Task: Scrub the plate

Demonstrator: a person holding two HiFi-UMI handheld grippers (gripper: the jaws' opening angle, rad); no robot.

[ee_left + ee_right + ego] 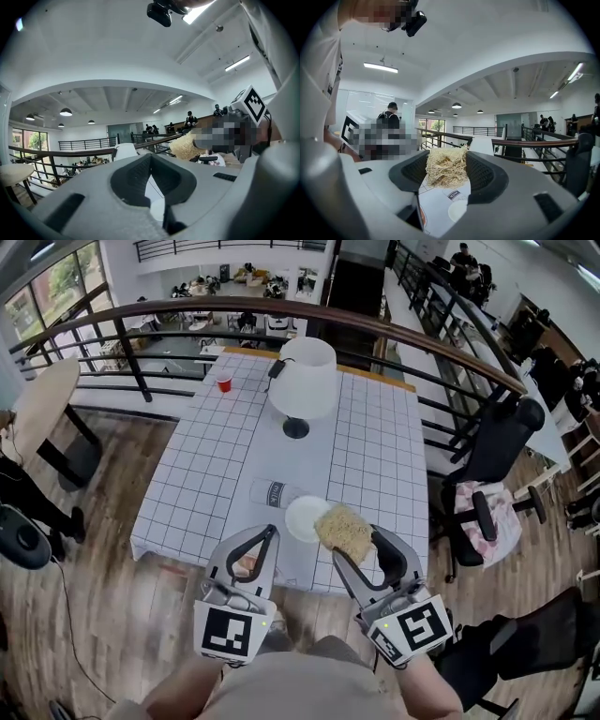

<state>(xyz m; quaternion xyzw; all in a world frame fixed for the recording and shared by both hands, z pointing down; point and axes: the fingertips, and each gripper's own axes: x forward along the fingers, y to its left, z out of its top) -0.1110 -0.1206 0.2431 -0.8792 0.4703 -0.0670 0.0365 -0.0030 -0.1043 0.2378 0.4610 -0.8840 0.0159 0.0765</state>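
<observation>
A small white plate [302, 518] lies near the front edge of the grid-patterned table [375, 465]. My right gripper [352, 540] hangs just right of the plate and a little above it, shut on a tan fibrous scrub sponge [344, 531]. In the right gripper view the sponge [446, 167] fills the space between the jaws of the right gripper [446, 169], with the plate [457, 211] below. My left gripper [271, 534] is left of the plate, raised off the table, its fingertips together with nothing between them. The left gripper [151, 160] points out over the table.
A milk carton [273, 493] lies on its side just behind the plate. A white lamp [303, 381] and a red cup [223, 382] stand at the far end. An orange packet [246, 564] lies under the left gripper. A black office chair [492, 460] and a curved railing [403, 334] flank the table.
</observation>
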